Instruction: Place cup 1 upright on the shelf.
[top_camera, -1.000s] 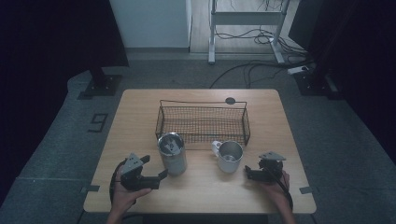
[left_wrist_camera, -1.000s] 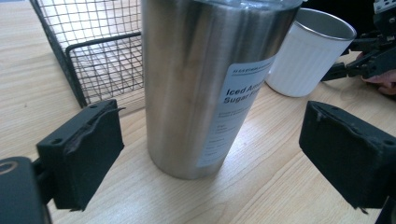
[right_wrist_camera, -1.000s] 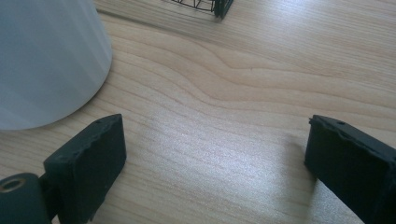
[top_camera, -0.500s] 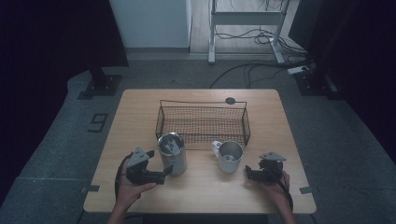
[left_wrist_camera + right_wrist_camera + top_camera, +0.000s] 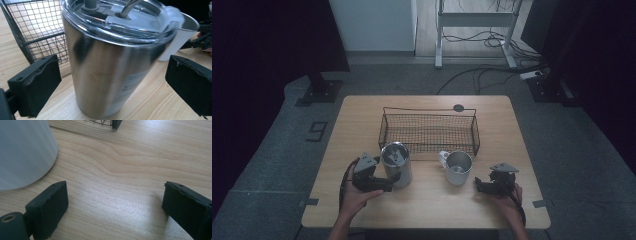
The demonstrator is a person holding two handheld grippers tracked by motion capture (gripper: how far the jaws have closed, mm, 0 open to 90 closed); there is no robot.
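Steel tumbler (image 5: 396,163) stood upright at lower centre-left of the high view, just in front of the wire basket (image 5: 428,131). Left gripper (image 5: 388,183) had just been opening, its jaws wide on either side of the tumbler without touching. Right gripper (image 5: 479,185) was open on bare table (image 5: 422,210), beside the white mug (image 5: 457,167).

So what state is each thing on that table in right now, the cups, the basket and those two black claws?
Steel tumbler: upright, lid on.
White mug: upright, looks empty.
Wire basket: upright, empty.
Left gripper: open, jaws either side of the tumbler, just been opening.
Right gripper: open, nothing between its jaws.
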